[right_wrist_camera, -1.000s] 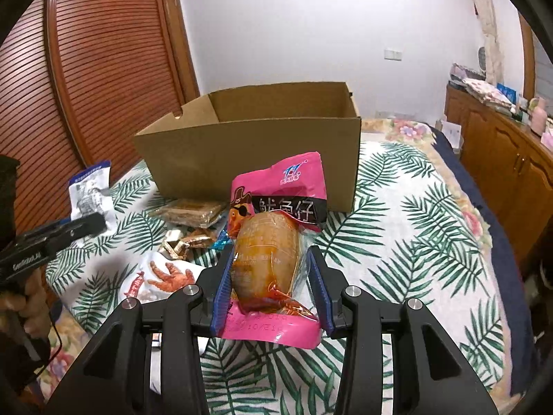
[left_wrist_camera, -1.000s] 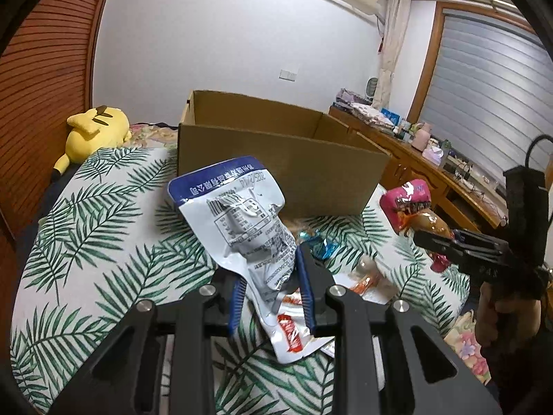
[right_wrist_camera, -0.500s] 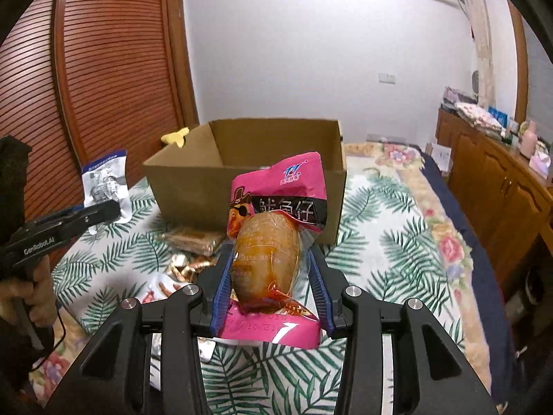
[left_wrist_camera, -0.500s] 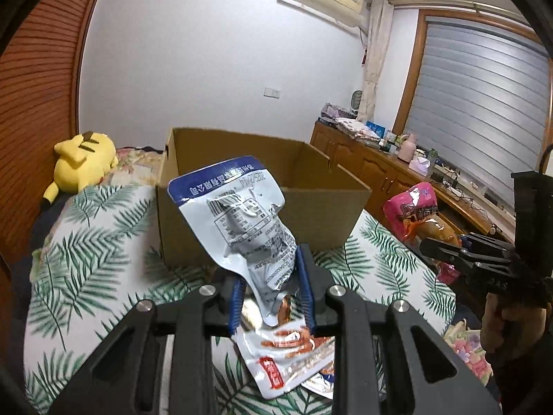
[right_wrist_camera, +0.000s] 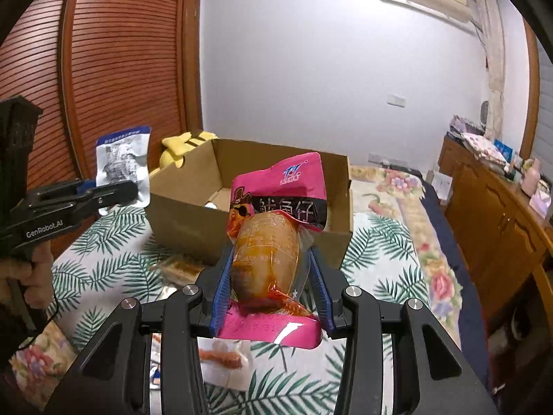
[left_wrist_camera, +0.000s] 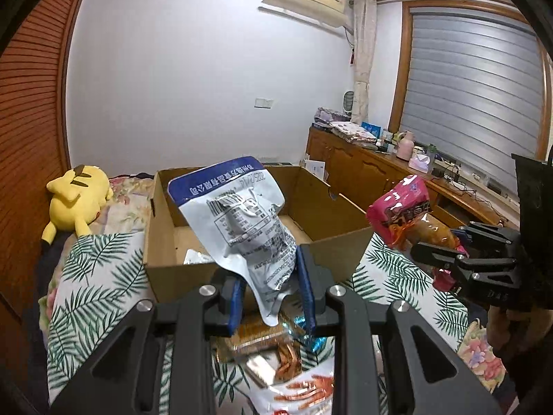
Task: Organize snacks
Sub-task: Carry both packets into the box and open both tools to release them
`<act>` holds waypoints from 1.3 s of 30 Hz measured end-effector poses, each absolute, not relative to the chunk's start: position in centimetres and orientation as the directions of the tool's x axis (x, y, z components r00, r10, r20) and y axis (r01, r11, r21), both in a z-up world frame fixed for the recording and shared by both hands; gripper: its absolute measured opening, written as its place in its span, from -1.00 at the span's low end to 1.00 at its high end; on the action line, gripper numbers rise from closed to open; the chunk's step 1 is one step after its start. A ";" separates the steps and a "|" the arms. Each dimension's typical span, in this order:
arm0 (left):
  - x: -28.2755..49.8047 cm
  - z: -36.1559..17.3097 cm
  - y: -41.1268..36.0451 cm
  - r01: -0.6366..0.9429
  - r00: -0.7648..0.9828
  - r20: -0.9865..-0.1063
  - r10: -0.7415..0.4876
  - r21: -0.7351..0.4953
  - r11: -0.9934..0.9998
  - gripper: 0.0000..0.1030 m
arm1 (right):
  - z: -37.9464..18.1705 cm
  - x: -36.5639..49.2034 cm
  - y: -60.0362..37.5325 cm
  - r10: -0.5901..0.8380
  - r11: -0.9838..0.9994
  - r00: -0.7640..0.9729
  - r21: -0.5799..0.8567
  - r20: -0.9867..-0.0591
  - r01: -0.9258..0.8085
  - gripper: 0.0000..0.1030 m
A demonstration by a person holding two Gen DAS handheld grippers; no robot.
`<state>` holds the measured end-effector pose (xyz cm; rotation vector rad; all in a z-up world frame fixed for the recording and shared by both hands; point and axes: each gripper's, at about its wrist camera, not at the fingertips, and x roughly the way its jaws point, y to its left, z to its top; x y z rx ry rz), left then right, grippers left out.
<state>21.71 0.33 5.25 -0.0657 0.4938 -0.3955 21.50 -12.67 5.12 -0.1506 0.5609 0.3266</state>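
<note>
two packets pinched, one per hand-held gripper, both raised near the open cardboard box (left_wrist_camera: 331, 238) on the palm-leaf bed (left_wrist_camera: 100, 276). left hand-held gripper (left_wrist_camera: 271, 297) clamping white-and-blue pouch (left_wrist_camera: 242, 221), print unreadable; "genrobot.ai" along its side. right hand-held gripper (right_wrist_camera: 273, 294) clamping pink packet (right_wrist_camera: 276, 228) marked "鱿鱼仔".

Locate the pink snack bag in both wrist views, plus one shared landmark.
Left wrist: pink snack bag at right of frame, held in the right gripper, beside the box's right corner.
Right wrist: pink snack bag at centre, clamped between the right gripper's blue fingers, in front of the box.
Shared landmark: open cardboard box on the leaf-print cover.
</note>
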 end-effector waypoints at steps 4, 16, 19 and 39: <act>23.6 5.0 0.3 0.356 0.800 -0.456 -0.391 -0.165 0.920 -0.51 | 5.0 23.2 -12.0 0.255 0.933 0.790 -0.072 -0.557 -0.352 -0.19; 29.2 3.5 0.9 0.332 0.782 -0.499 -0.373 -0.172 0.927 -0.51 | 5.0 28.2 -9.9 0.247 0.914 0.775 -0.125 -0.582 -0.385 -0.19; 30.5 2.9 1.1 0.321 0.778 -0.512 -0.364 -0.175 0.931 -0.51 | 4.8 29.6 -9.3 0.250 0.909 0.767 -0.130 -0.591 -0.395 -0.19; 34.5 0.5 0.9 0.296 0.774 -0.530 -0.346 -0.179 0.938 -0.45 | 1.1 36.8 -8.7 0.312 0.909 0.726 -0.030 -0.613 -0.415 -0.19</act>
